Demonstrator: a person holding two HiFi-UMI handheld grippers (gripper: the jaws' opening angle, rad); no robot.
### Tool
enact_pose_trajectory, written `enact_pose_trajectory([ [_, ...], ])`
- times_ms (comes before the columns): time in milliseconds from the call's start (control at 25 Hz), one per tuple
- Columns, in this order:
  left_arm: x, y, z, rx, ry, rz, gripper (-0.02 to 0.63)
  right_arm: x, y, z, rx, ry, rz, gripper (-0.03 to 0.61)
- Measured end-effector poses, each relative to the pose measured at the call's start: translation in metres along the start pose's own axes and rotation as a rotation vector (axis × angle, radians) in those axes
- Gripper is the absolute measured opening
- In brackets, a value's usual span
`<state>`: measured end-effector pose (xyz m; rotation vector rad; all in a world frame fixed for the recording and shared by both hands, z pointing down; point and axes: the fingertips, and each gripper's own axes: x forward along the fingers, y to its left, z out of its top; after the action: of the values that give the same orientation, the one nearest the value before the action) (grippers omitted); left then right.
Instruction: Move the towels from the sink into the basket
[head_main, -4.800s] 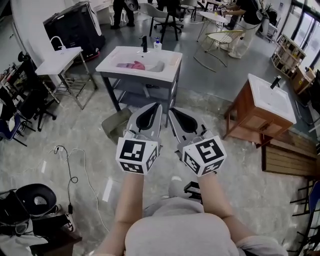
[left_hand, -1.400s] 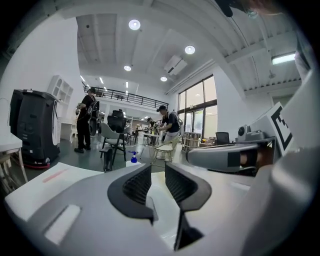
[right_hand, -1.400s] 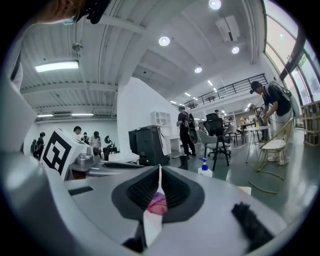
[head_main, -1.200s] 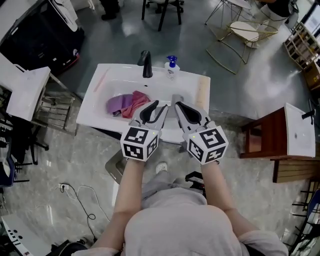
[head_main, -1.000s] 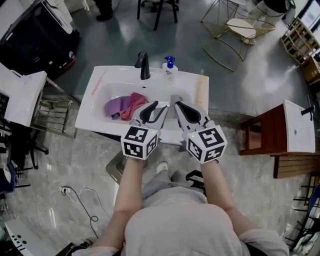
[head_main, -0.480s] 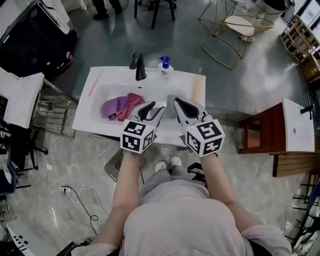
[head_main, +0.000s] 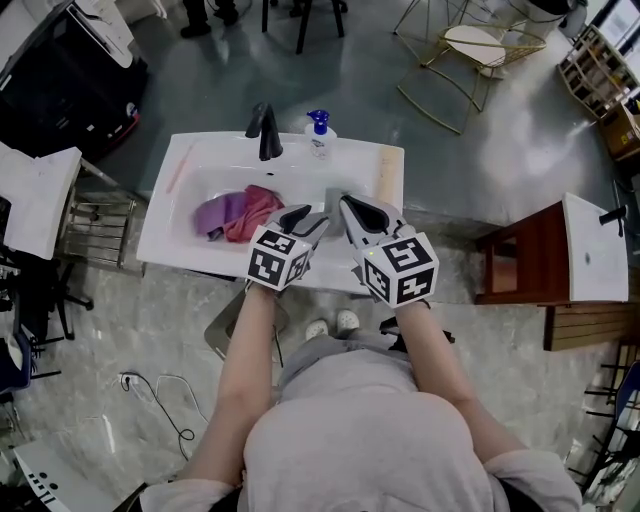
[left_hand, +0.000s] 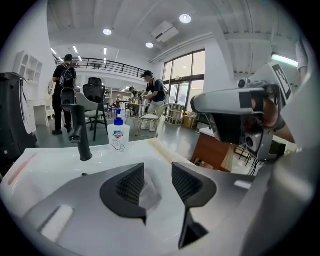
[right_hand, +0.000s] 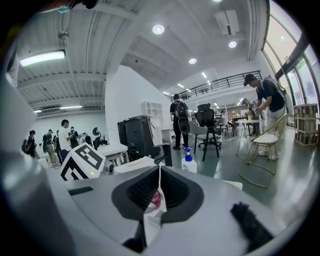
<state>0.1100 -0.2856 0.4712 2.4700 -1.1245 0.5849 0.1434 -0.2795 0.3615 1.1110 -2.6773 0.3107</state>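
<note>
Towels (head_main: 236, 212) lie bunched left in the sink (head_main: 300, 160); my left gripper (head_main: 302, 217), just opening, empty, may close short of them; right gripper (head_main: 352, 206) clenched on nothing.

Head view: bright, even overhead light, with short, soft shadows. Broad glare on the floor (head_main: 528, 142) at upper right. The sink (head_main: 162, 222) rim is near white-out. The centre is sharp; straight lines bow toward the edges.

Left gripper view: round frame, black corners. The ceiling spots (left_hand: 185, 18) and windows (left_hand: 182, 75) are brightest. The sink top washes out pale, with little detail. The left gripper (left_hand: 158, 172) sits close to the lens and is soft; the background is sharper. Strong fisheye bend at the rim.

Right gripper view: same black corners. The strip light (right_hand: 42, 57) and round spot (right_hand: 158, 29) flare slightly. The right gripper (right_hand: 159, 172) is soft and its grey shell evenly lit, with dark shadow only in the pad recess.
</note>
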Motion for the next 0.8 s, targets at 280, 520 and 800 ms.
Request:
enact_pose_trajectory([
  [280, 0.040, 0.006, -0.027, -0.038, 0.126, -0.062, 0.192, 0.010, -0.013, -0.012, 0.045, 0.040, -0.007, 0.018],
  [520, 0.068, 0.011, -0.054, -0.070, 0.247, -0.095, 0.215, 0.013, -0.029, -0.015, 0.061, 0.044, -0.019, 0.018],
  [800, 0.100, 0.014, -0.075, -0.095, 0.339, -0.096, 0.215, 0.016, -0.050, -0.024, 0.090, 0.060, -0.043, 0.018],
])
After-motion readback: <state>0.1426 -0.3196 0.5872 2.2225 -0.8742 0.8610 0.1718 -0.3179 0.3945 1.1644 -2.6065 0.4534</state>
